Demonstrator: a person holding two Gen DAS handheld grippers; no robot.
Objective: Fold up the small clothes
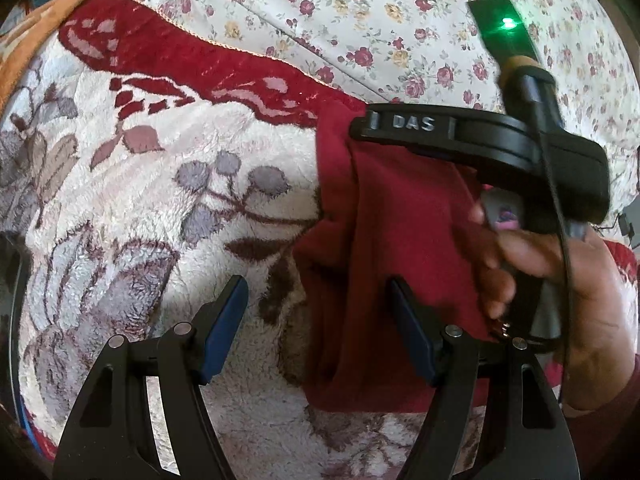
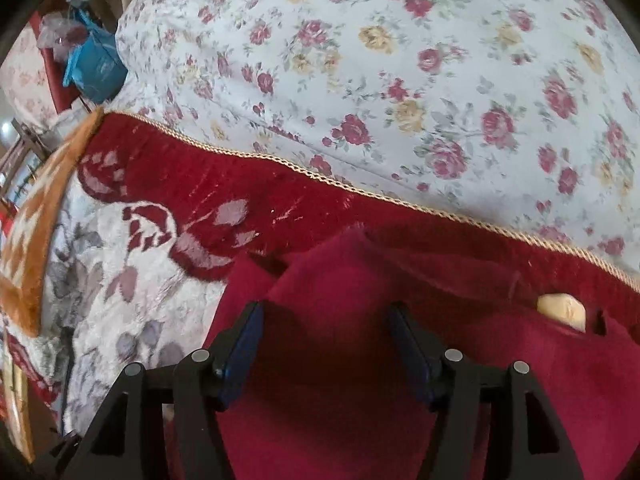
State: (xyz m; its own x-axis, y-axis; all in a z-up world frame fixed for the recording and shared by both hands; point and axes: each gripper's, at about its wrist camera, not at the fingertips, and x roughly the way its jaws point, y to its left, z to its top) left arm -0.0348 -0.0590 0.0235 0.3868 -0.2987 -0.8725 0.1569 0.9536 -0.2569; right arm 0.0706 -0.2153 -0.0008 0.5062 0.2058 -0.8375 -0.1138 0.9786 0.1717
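**Both tongs apart over a red garment**

The left tongs stand with their blue pads apart, holding nothing; fleece blanket shows between them, and the red garment lies against the right-side pad and runs on ahead. Just past that pad, the person's right hand grips the handle of the other tool, whose black body crosses above the cloth.

The right tongs are likewise spread wide and empty, with the garment directly beneath and between the pads. Ahead and to their right a pale patch, perhaps a label, shows on the cloth. Beyond lies the blanket's dark red border, then a flowered sheet
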